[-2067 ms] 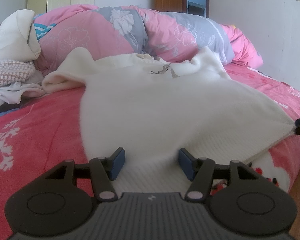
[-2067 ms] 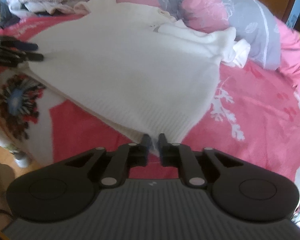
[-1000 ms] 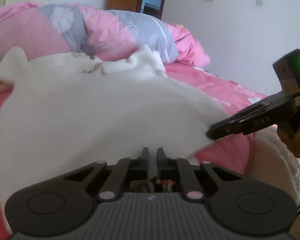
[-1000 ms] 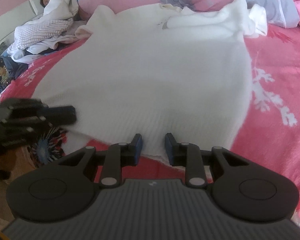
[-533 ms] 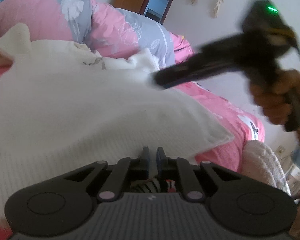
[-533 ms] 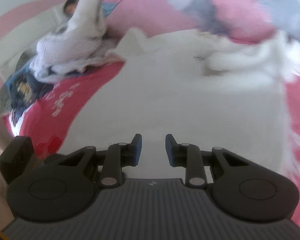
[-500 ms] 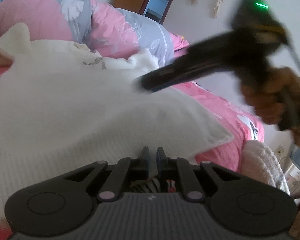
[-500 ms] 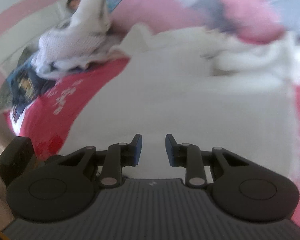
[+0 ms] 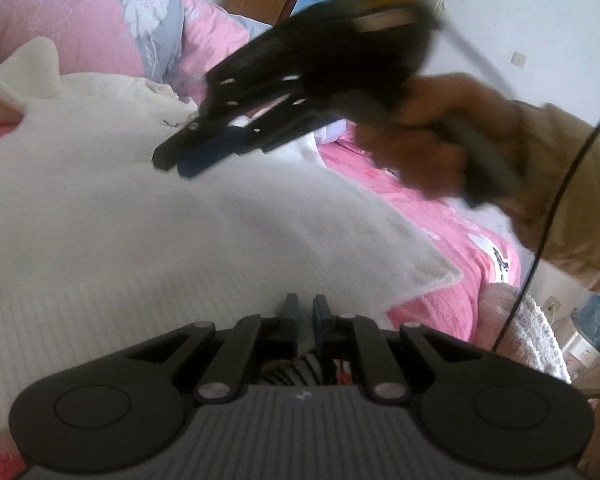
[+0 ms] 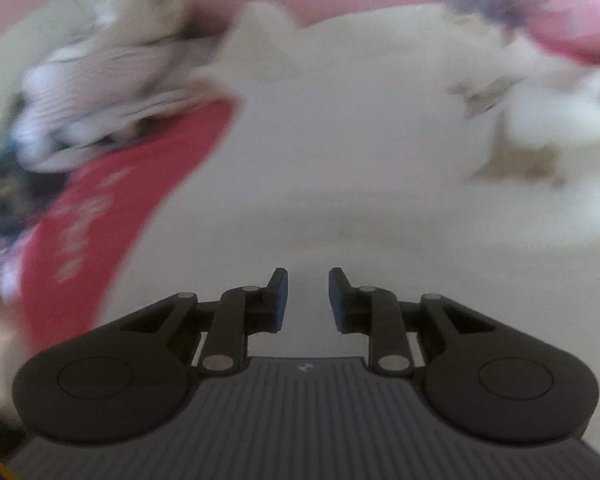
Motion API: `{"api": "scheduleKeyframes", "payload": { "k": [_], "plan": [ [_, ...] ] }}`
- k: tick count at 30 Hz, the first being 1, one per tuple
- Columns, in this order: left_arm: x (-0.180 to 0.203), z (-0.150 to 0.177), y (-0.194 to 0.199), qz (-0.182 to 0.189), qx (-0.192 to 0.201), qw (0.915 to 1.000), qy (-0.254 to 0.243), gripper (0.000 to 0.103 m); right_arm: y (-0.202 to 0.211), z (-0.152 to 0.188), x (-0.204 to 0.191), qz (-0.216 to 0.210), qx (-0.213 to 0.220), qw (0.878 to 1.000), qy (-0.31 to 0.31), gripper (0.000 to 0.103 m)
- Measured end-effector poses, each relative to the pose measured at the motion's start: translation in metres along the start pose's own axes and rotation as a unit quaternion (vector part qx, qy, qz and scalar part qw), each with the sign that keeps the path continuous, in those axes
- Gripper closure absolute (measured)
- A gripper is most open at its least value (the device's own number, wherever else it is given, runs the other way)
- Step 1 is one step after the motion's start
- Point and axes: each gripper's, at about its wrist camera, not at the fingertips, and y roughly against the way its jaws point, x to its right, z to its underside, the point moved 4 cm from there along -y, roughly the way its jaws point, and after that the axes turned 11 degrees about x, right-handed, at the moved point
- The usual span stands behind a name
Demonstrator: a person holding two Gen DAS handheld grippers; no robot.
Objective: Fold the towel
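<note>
The left gripper is black, with a ribbed grey top, round black sides, silver pins and blue pads. The right gripper looks alike, with a green light at the frame's top and a thin black cable. The sleeve is tan.

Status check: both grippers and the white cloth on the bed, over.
Left gripper shut on white cloth's near hem. Right gripper open, empty, above the cloth's middle. Cloth spread flat on pink bedding, unfolded. Nothing blocking.

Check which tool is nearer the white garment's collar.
Right. The right tool hovers beside the collar; the left tool is at the opposite hem of the white garment.
</note>
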Motion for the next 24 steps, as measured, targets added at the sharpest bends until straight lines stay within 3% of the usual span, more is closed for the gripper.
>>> {"api": "scheduleKeyframes", "payload": {
  "k": [2,4,6,7,9,11,15,17,20,24],
  "plan": [
    [0.000,0.001,-0.001,0.000,0.000,1.0000,0.000,0.093,0.002,0.013,-0.019,-0.046,-0.040,0.998,0.028,0.077],
    [0.000,0.001,0.000,-0.001,0.001,1.0000,0.001,0.093,-0.022,0.028,-0.035,-0.070,-0.085,0.992,0.060,0.071],
    [0.000,0.002,0.000,0.000,0.003,1.0000,0.003,0.093,-0.039,0.018,-0.037,-0.073,-0.071,0.993,0.062,0.071],
    [0.000,0.002,0.000,0.001,0.003,1.0000,0.004,0.093,-0.047,0.011,-0.037,-0.074,-0.062,0.993,0.061,0.076],
    [0.001,0.003,0.000,0.001,0.004,1.0000,0.002,0.093,-0.044,-0.009,-0.024,-0.052,-0.013,0.998,0.014,0.079],
    [0.002,0.003,0.000,0.000,0.004,1.0000,0.001,0.093,-0.022,-0.021,-0.010,-0.015,0.032,0.999,0.006,0.076],
    [0.002,0.002,-0.002,0.002,0.003,1.0000,0.000,0.093,0.041,-0.005,0.020,0.009,0.028,1.000,-0.005,0.074],
    [0.001,0.002,-0.002,0.003,0.002,1.0000,0.000,0.093,0.058,0.016,0.036,0.031,-0.005,0.999,-0.007,0.073],
    [-0.002,0.000,-0.003,0.001,-0.001,1.0000,0.000,0.093,0.045,0.036,0.073,0.084,-0.048,0.994,-0.042,0.077],
    [0.002,0.000,-0.005,-0.002,-0.004,1.0000,0.002,0.093,0.029,0.005,0.114,0.095,0.025,0.987,-0.130,0.085]
  ]
}}
